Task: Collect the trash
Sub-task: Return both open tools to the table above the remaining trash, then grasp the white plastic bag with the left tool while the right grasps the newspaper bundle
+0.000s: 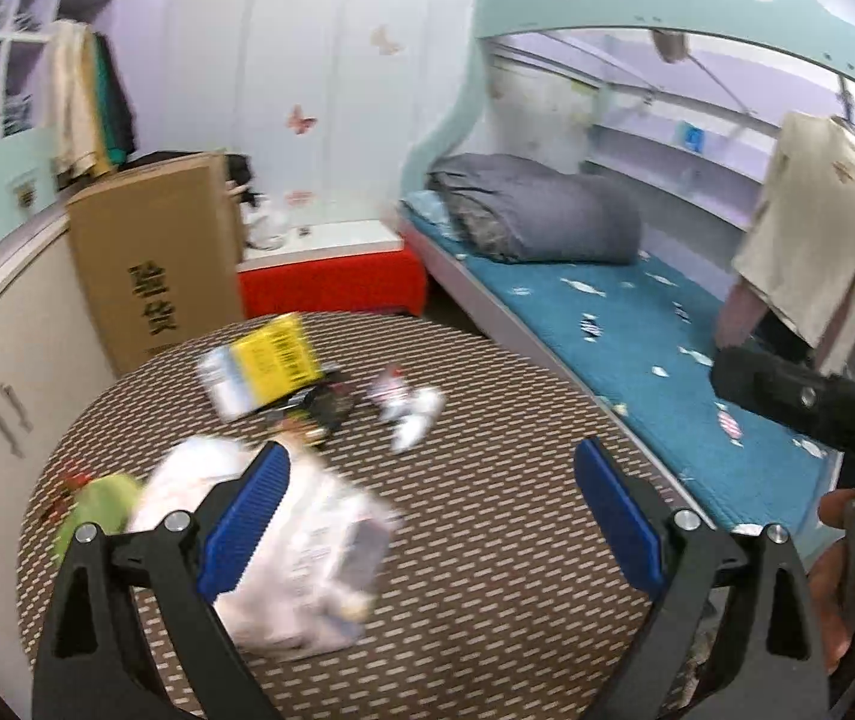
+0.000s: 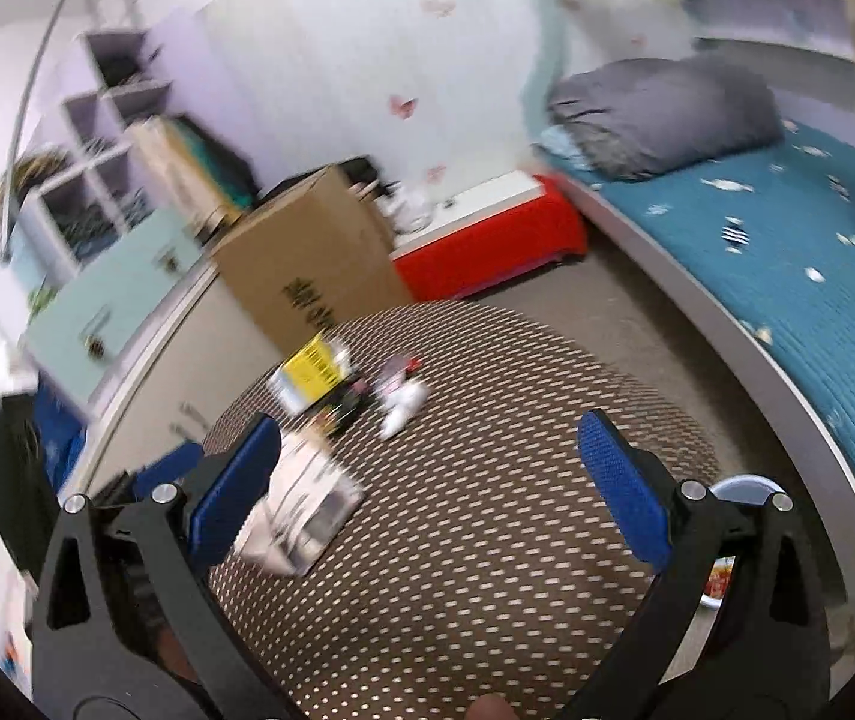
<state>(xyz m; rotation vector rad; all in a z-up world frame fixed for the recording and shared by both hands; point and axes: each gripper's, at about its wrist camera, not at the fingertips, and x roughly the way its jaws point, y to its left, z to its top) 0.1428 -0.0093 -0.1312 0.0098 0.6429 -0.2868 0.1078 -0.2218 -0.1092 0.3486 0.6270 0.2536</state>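
Left wrist: jaws wide above white wrapper (image 1: 301, 546).

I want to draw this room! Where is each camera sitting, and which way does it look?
Left wrist: sits on the left gripper, open jaws forward, over the round table toward the bed; a hand shows at right.
Right wrist: sits on the right gripper, open, facing the same table.
Both share the yellow packet, cardboard box and bed.
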